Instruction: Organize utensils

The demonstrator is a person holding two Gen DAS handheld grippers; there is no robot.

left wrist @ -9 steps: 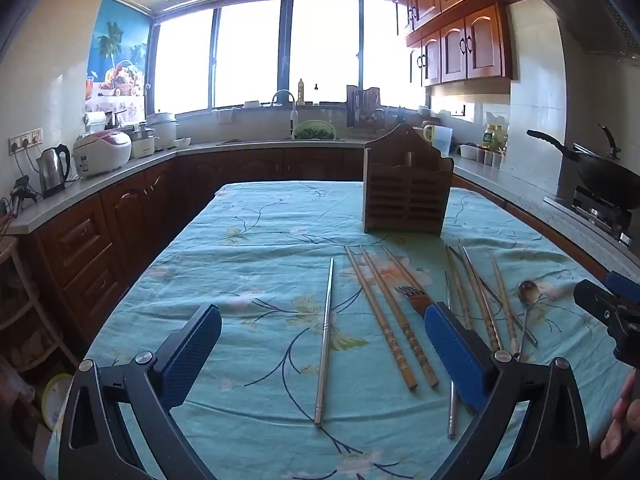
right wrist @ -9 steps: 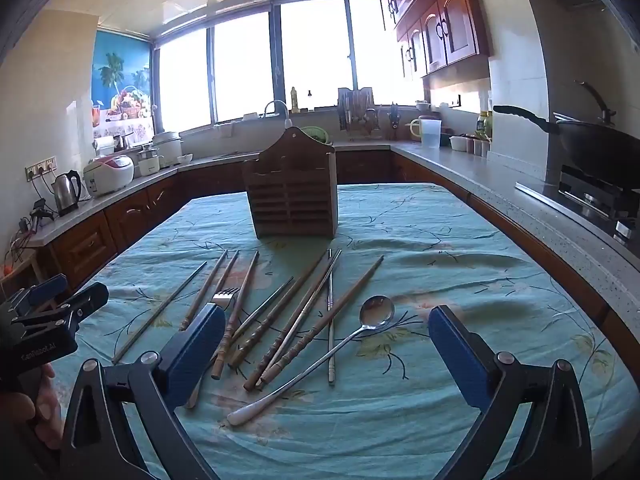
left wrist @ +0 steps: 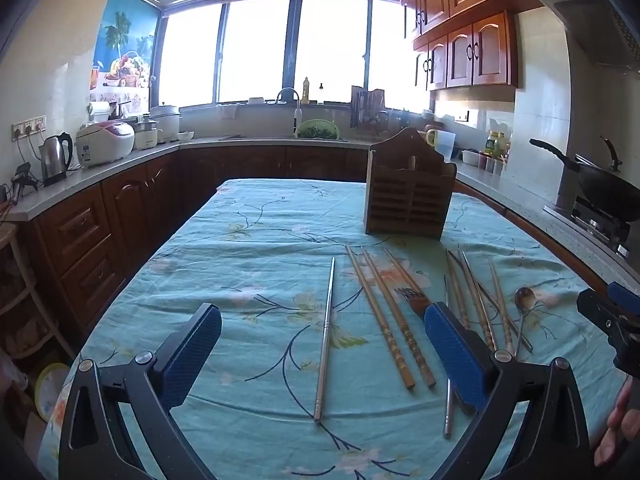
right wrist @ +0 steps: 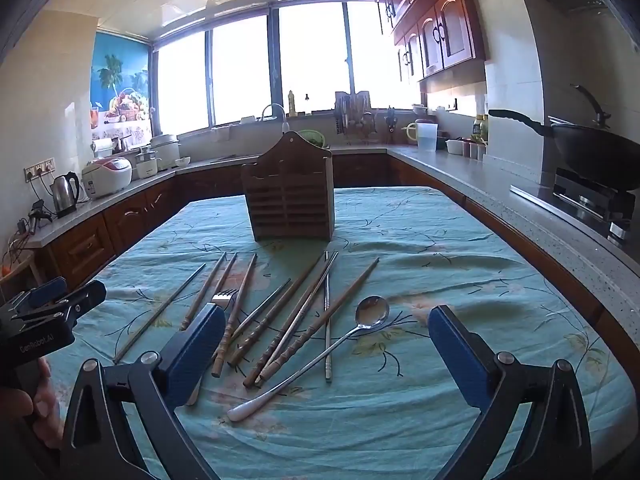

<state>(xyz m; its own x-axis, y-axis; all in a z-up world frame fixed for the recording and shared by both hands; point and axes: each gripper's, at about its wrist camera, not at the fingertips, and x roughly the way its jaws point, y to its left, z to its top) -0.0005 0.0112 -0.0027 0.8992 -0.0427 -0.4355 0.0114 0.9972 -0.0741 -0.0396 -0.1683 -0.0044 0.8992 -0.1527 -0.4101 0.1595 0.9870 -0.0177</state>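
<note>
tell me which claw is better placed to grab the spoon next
Right, probably. The spoon lies between the open right claw fingers in its own view, handle toward it. The open left claw frames the lone metal chopstick instead; the spoon sits off to its right.

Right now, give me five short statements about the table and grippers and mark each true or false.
1. Both the left gripper and the right gripper are open and empty. True.
2. The wooden utensil holder lies tipped over. False: it stands upright.
3. The spoon lies on the tablecloth. True.
4. The fork stands in the holder. False: it lies among the chopsticks.
5. The holder stands beyond the utensils. True.
</note>
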